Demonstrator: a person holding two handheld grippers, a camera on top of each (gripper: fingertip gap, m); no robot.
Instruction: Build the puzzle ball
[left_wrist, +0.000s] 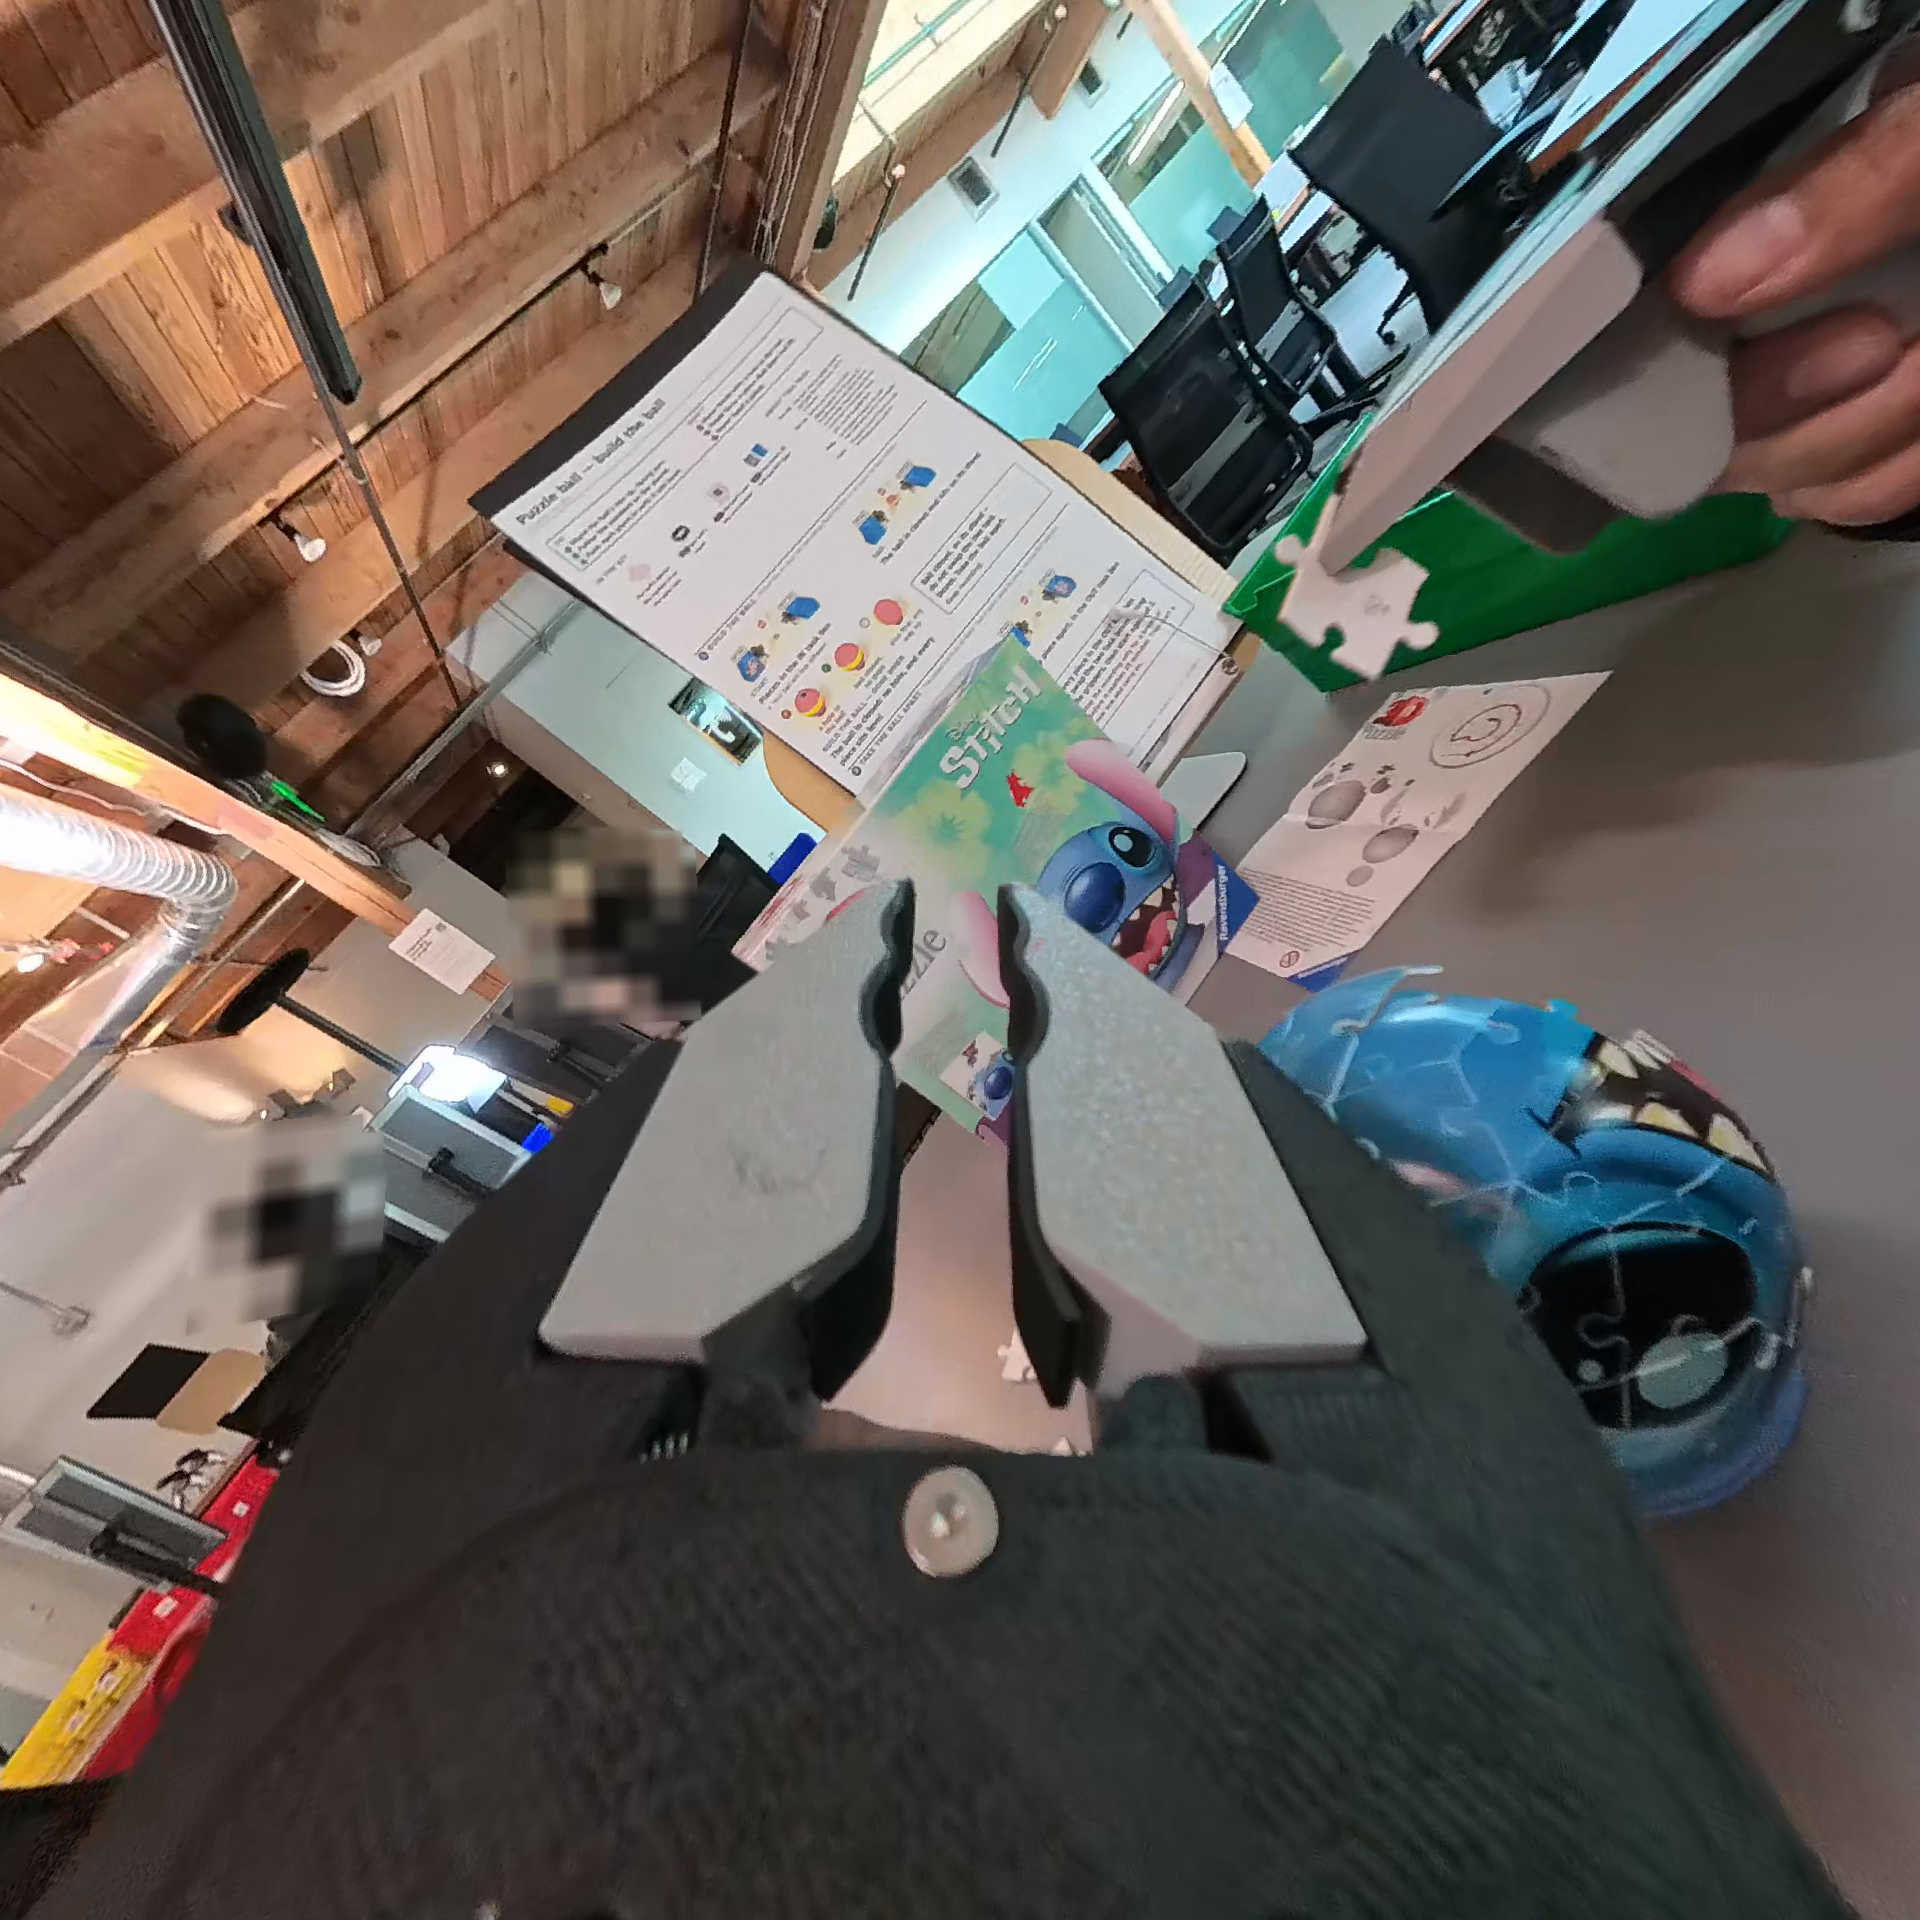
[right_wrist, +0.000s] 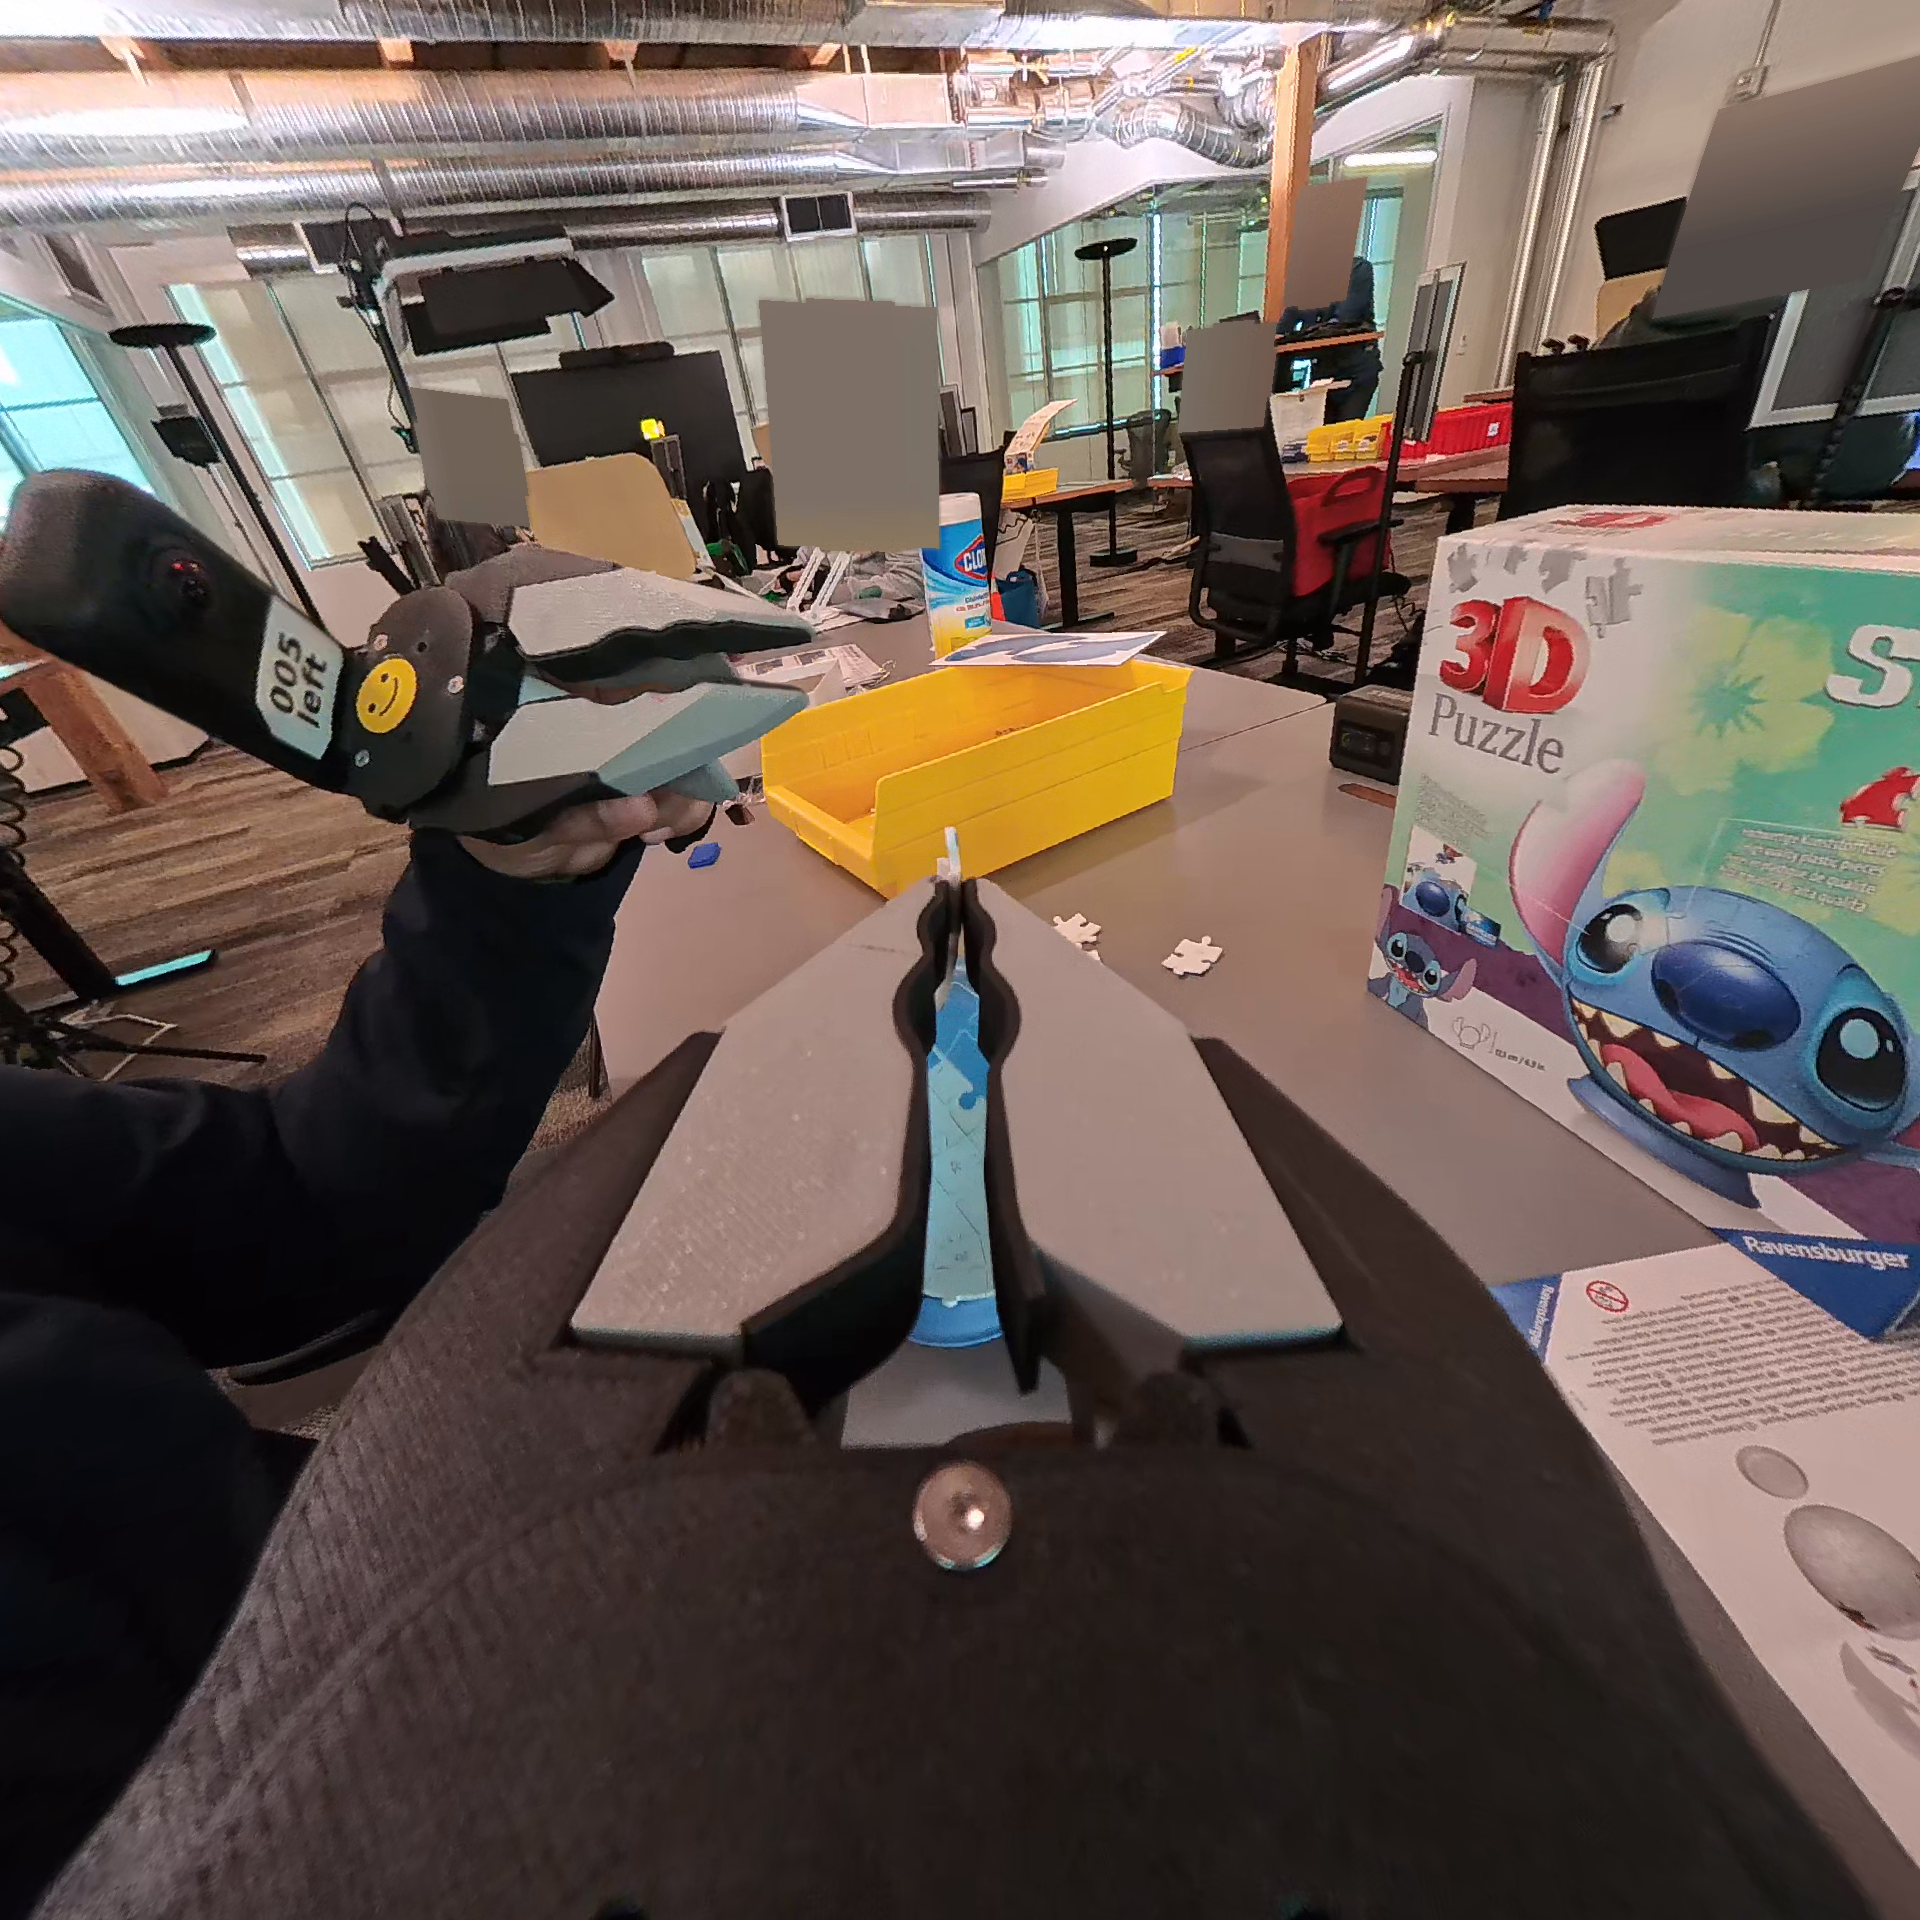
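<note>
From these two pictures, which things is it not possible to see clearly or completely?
- Puzzle piece, right wrist view: only its edge shows; the closed jaws hide its face.
- Puzzle ball, left wrist view: the left gripper covers one side; where pieces are missing is unclear.
- Green bin, left wrist view: contents hidden by its wall and the right gripper.
- Puzzle box, right wrist view: cut by the right edge.

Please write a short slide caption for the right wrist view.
Right gripper pinches a puzzle piece above the table, beside the puzzle box.
</note>
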